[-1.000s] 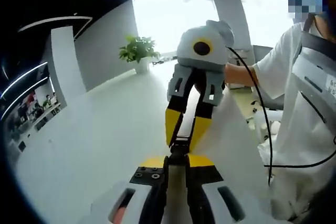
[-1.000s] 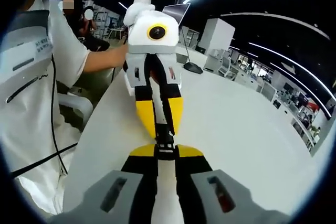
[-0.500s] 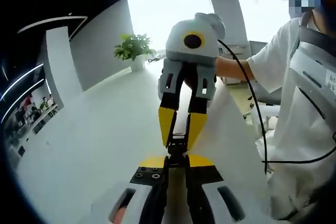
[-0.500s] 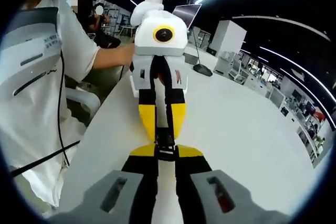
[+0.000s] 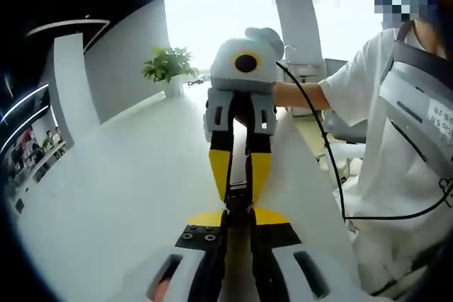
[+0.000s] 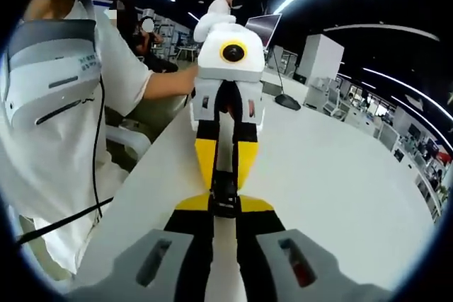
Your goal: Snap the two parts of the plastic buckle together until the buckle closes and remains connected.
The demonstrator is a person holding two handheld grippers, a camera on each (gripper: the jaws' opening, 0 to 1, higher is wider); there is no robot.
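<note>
A small black plastic buckle (image 5: 238,194) hangs between the two grippers above the white table (image 5: 127,196). My left gripper (image 5: 238,218) is shut on its near end. Facing it, my right gripper (image 5: 239,186) has its yellow fingers (image 5: 219,167) pinched on the far end. In the right gripper view the same buckle (image 6: 225,192) sits between my right gripper (image 6: 225,211) and the opposing left gripper (image 6: 226,180). The two parts meet in one straight line. The joint is too small to tell whether it is latched.
A person in a white shirt (image 5: 403,132) stands at the table's edge, with a black cable (image 5: 322,139) hanging. A potted plant (image 5: 168,68) stands at the far end. A laptop (image 6: 262,27) and a round black object (image 6: 287,100) lie further back.
The opposing gripper has swung from a tilt into line with each view's own jaws. Both grippers stay shut on the buckle, held tip to tip.
</note>
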